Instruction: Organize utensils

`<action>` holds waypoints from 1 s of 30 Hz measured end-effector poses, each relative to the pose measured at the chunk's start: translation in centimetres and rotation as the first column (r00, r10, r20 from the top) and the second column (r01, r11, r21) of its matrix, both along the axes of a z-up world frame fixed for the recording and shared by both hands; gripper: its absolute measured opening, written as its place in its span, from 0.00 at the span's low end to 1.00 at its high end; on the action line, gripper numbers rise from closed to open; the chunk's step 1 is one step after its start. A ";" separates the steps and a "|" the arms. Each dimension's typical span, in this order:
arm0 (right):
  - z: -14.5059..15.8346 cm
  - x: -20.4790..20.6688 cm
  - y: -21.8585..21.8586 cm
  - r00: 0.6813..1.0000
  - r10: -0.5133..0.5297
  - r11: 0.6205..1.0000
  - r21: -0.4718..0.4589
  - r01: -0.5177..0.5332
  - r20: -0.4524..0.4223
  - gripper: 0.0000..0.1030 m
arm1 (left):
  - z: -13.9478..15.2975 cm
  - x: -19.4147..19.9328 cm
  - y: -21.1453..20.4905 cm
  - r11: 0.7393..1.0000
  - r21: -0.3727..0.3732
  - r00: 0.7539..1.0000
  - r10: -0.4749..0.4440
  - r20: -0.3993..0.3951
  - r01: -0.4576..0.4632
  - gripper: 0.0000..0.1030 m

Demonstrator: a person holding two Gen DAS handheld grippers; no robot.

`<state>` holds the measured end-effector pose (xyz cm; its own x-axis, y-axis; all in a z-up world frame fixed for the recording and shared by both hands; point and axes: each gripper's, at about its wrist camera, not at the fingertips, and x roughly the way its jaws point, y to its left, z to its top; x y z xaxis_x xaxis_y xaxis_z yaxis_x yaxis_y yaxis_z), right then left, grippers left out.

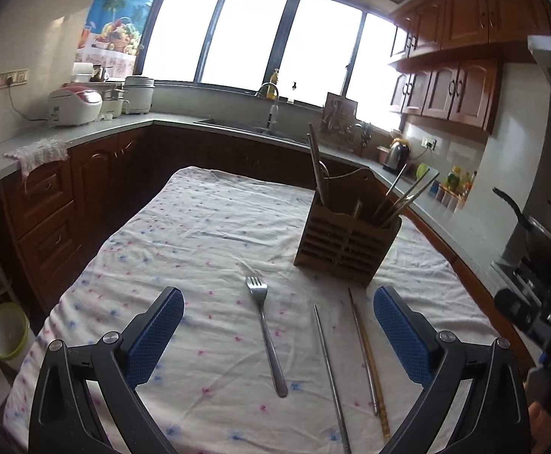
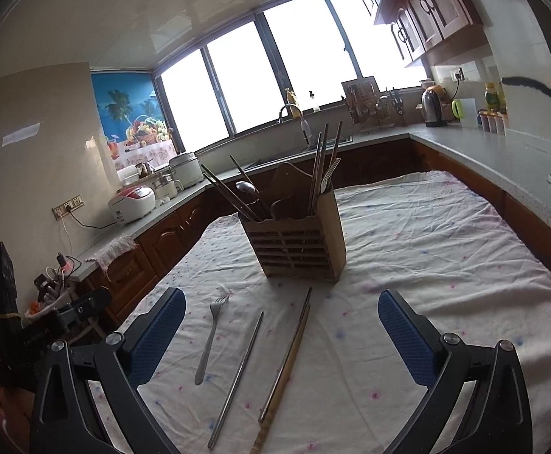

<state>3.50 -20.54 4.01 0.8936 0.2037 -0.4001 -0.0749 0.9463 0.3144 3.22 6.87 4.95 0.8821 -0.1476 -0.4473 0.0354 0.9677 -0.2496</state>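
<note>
A steel fork (image 1: pixel 266 335) lies on the flowered tablecloth (image 1: pixel 184 242), tines away from me. To its right lie a single steel chopstick (image 1: pixel 330 374) and a pair of one steel and one wooden chopstick (image 1: pixel 368 355). A slatted wooden utensil holder (image 1: pixel 345 240) stands behind them with chopsticks in it. My left gripper (image 1: pixel 278 331) is open and empty above the fork. In the right wrist view the fork (image 2: pixel 211 336), steel chopstick (image 2: pixel 239 374), chopstick pair (image 2: pixel 288 363) and holder (image 2: pixel 300 242) show; the holder also has a spoon and fork. My right gripper (image 2: pixel 281 335) is open and empty.
Kitchen counters (image 1: pixel 86 128) with dark wooden cabinets run around the table on the left, back and right. A rice cooker (image 1: pixel 74 106), a sink with faucet (image 1: pixel 271 113) and a kettle (image 1: pixel 396 157) stand on them. A green bowl (image 1: pixel 6 329) sits low at the left.
</note>
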 end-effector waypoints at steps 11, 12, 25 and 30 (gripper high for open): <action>4.3 -5.3 2.1 0.971 -0.025 0.982 -0.174 0.068 0.236 1.00 | 2.6 -5.2 -1.4 0.992 0.124 0.986 -0.043 0.163 0.023 0.99; 3.3 -5.6 2.4 0.969 -0.029 0.979 -0.189 0.077 0.244 1.00 | 2.1 -6.0 -1.6 0.989 0.151 0.982 -0.024 0.190 -0.005 0.99; -4.0 -6.2 4.1 0.983 -0.045 0.965 -0.246 0.088 0.178 1.00 | -5.2 -10.0 -2.7 0.984 0.178 0.986 -0.007 0.164 -0.022 0.99; -4.4 -6.1 3.5 0.985 -0.055 0.970 -0.227 0.092 0.164 1.00 | -4.8 -9.9 -3.2 0.978 0.207 0.987 -0.004 0.164 -0.030 0.99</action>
